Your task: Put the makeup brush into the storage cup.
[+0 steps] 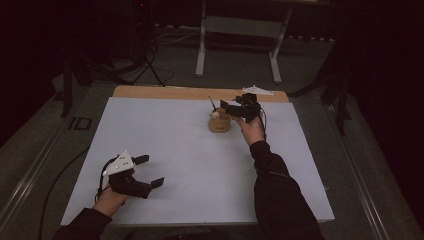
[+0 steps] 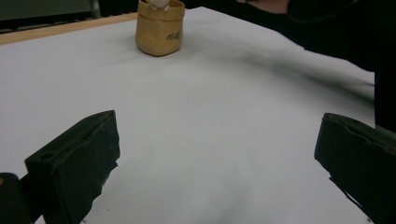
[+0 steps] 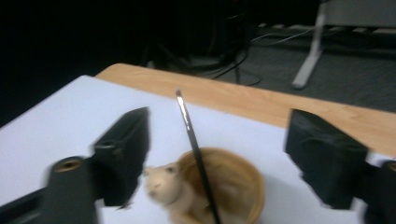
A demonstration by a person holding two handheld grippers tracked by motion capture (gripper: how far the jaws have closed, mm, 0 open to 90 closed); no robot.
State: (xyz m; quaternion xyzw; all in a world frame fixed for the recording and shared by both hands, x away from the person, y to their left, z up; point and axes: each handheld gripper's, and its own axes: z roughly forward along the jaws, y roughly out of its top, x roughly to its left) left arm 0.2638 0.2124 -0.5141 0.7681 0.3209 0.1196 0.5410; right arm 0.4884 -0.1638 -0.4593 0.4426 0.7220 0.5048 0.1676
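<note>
A small tan pot [image 1: 220,124] stands on the white sheet [image 1: 200,165] toward the far side. A thin black stick [image 3: 192,140] leans up out of the pot, and a cream animal figure [image 3: 161,184] sits at its rim. My right gripper [image 1: 231,109] hovers just above and to the right of the pot, open. In the right gripper view its jaws stand on either side of the stick and the pot [image 3: 233,186] without touching them. My left gripper [image 1: 150,171] rests low near the front left, open and empty. The pot [image 2: 160,28] lies far ahead of it.
A wooden table edge [image 1: 165,92] borders the sheet at the back. Beyond it are a white desk frame [image 1: 239,27] and cables on the dark floor. A small white plate [image 1: 257,90] lies at the table's far edge. The person's right sleeve [image 1: 280,195] crosses the sheet's right side.
</note>
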